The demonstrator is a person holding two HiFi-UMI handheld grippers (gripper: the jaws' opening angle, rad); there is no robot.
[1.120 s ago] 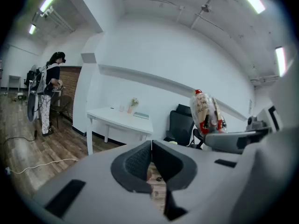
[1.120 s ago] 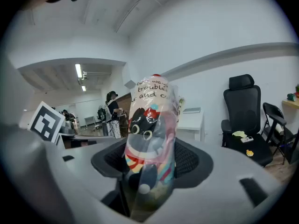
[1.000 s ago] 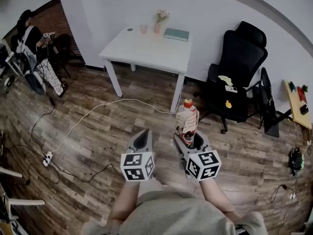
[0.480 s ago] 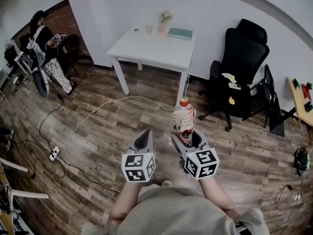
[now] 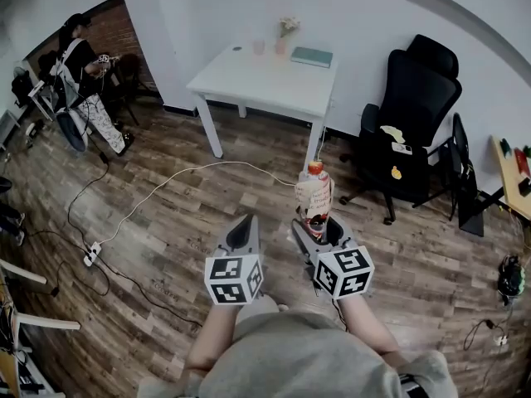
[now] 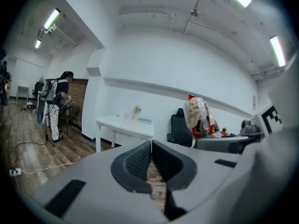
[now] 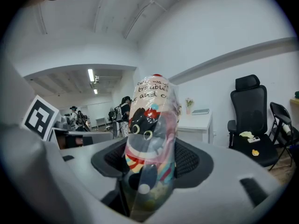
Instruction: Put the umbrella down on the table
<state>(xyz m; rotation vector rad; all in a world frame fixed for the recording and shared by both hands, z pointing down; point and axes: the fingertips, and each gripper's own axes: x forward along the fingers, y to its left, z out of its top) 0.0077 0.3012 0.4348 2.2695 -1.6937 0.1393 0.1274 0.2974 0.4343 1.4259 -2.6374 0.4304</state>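
My right gripper (image 5: 317,227) is shut on a folded umbrella (image 5: 315,199) in a clear printed sleeve with a red tip, held upright. Seen from the right gripper view, the umbrella (image 7: 152,143) fills the gap between the jaws of the right gripper (image 7: 152,160), with a cartoon cat print on it. The left gripper (image 5: 243,233) hangs beside it, shut and holding nothing; in the left gripper view its jaws (image 6: 151,160) meet, and the umbrella (image 6: 198,116) stands to the right. The white table (image 5: 241,83) is ahead across the wooden floor, well apart from both grippers.
On the table stand a small vase of flowers (image 5: 287,33), a cup (image 5: 259,46) and a green book (image 5: 311,56). A black office chair (image 5: 411,131) is to the right. A white cable (image 5: 166,185) runs over the floor. A person (image 5: 83,81) stands far left.
The view has shifted a little so the table and chair sit slightly further right; both grippers and the umbrella keep the same pose.
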